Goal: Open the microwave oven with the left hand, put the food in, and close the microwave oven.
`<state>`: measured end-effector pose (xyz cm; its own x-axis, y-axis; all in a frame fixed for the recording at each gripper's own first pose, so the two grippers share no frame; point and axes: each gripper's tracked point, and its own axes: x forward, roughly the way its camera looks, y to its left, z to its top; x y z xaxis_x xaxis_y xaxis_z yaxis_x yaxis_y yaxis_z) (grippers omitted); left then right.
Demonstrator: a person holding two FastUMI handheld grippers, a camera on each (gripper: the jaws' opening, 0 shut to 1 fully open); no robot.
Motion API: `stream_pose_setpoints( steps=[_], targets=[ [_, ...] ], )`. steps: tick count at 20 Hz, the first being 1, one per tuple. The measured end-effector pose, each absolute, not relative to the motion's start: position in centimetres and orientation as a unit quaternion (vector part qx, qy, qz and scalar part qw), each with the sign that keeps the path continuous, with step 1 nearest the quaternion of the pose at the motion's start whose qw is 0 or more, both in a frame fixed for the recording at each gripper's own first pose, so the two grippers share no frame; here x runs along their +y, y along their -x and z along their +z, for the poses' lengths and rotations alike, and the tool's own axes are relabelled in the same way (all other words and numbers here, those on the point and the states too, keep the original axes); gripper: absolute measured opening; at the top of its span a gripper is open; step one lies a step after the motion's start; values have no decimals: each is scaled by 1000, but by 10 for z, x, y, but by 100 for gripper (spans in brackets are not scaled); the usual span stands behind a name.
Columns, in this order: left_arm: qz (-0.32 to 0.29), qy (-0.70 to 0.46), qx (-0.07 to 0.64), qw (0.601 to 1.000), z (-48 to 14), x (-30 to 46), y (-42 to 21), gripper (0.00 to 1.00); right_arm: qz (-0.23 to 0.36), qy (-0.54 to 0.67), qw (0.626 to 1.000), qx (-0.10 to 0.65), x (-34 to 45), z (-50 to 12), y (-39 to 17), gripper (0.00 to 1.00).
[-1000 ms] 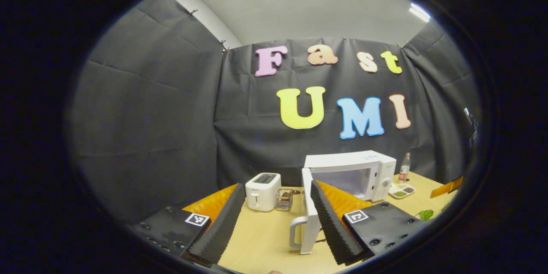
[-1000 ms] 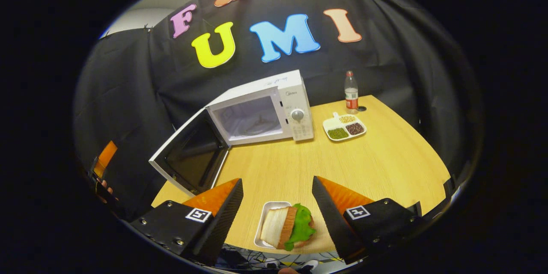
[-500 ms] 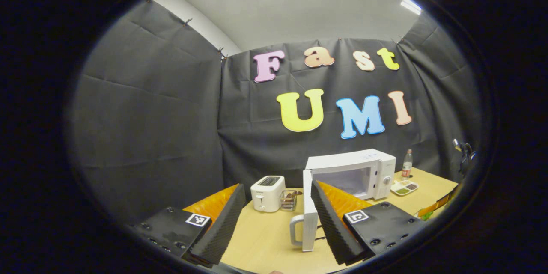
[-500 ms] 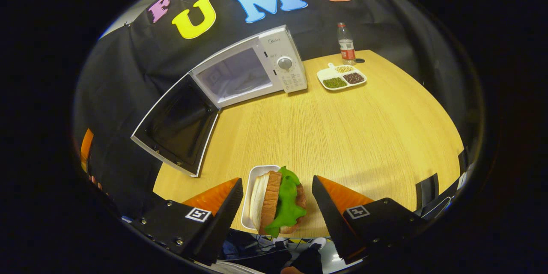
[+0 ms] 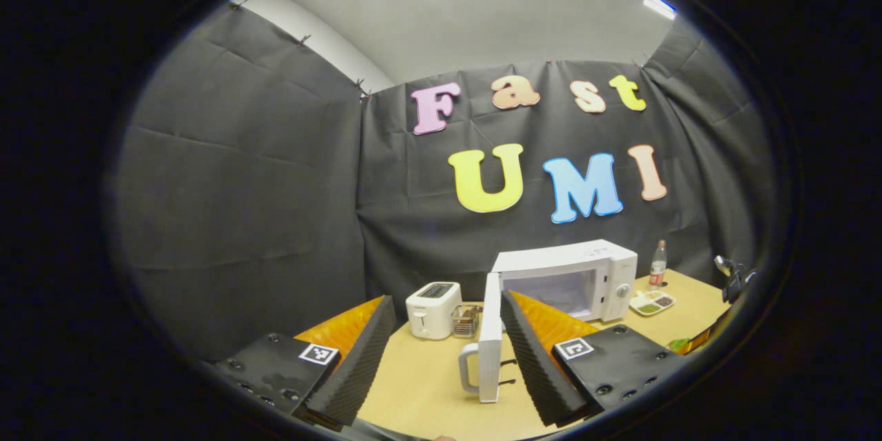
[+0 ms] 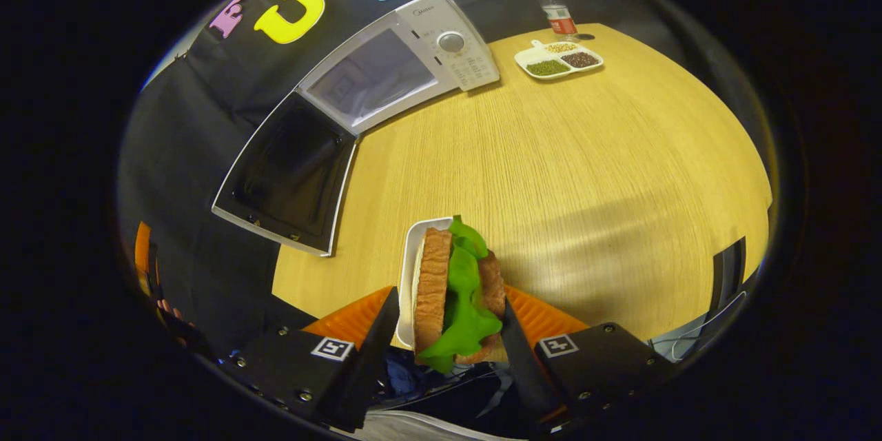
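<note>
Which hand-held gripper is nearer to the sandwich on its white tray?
Right. The right hand-held gripper has the sandwich between its fingers at the table's near edge. The left hand-held gripper is off by the open microwave door.

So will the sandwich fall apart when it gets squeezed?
Maybe a bit. The sandwich stands on edge in a small tray, bread slices side by side, so it could tip or splay. The lettuce hangs loose and looks floppy, likely to slide out. The right gripper has its jaws close on both sides; a gentle squeeze seems safest.
</note>
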<state>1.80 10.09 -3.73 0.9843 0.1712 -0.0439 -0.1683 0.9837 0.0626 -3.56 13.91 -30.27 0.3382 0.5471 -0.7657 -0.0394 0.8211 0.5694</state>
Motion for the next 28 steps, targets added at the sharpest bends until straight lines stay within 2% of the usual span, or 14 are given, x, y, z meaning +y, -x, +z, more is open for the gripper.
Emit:
stream_pose_setpoints(
  steps=[2,3,5,17,28],
  targets=[
    [88,-28,22,995,-36,94,-14,100,191,-249,777,545,142,-302,35,44],
    [90,-27,21,995,-34,92,-13,100,189,-252,781,539,139,-300,33,44],
    [94,-26,18,995,-33,85,-11,100,205,-240,783,536,140,-297,34,29],
    [80,8,8,997,-40,77,-31,100,225,-246,823,460,153,-238,-3,28],
    [98,5,9,995,-45,159,-59,100,203,-285,857,378,229,-208,-86,28]
  ],
)
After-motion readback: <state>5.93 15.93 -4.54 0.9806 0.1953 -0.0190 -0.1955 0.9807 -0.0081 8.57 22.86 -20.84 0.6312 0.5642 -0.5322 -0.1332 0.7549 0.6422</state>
